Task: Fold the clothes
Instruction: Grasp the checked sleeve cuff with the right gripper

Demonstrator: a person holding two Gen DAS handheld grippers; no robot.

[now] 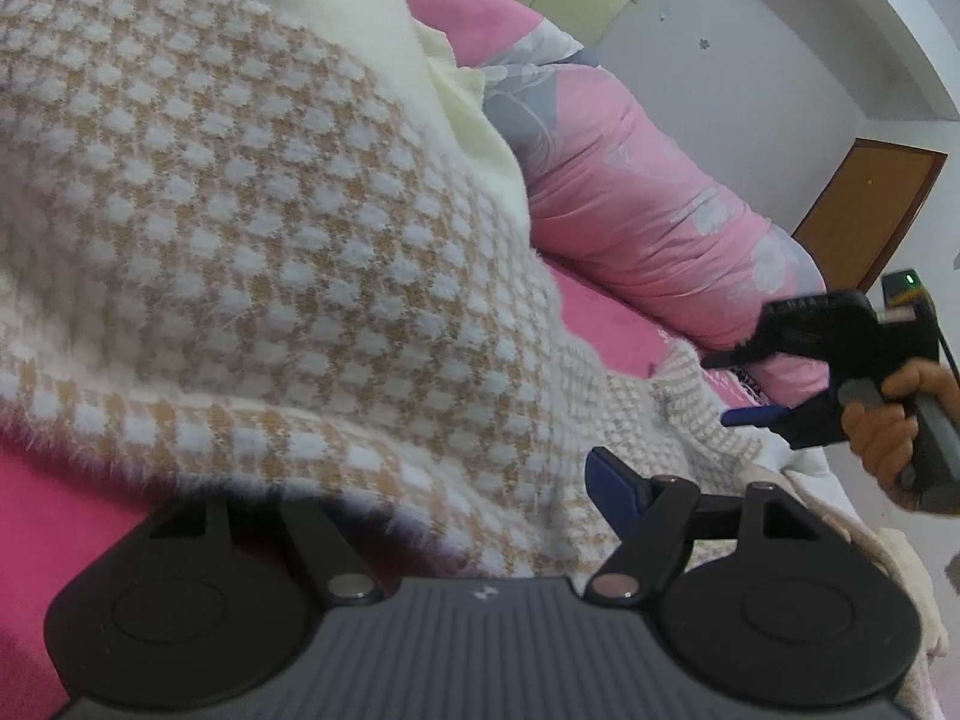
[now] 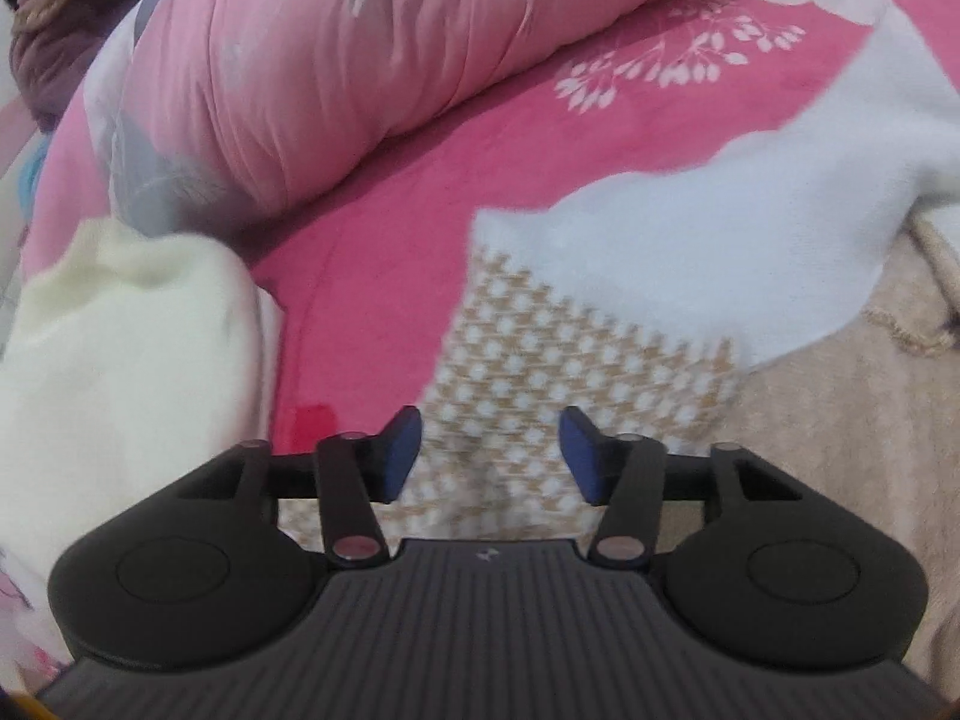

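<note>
Two grippers work one sweater: the right gripper (image 2: 489, 456) hangs parted and empty directly over the houndstooth sweater's (image 2: 576, 354) sleeve on the pink bedsheet (image 2: 384, 252). Sleeve runs away rightward. The left gripper (image 1: 432, 480) stands wide beneath draped knit, grip unclear.

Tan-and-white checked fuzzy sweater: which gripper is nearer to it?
Left. The left gripper sits under a draped fold of the sweater, touching it; the right gripper hovers open over its other end.
</note>
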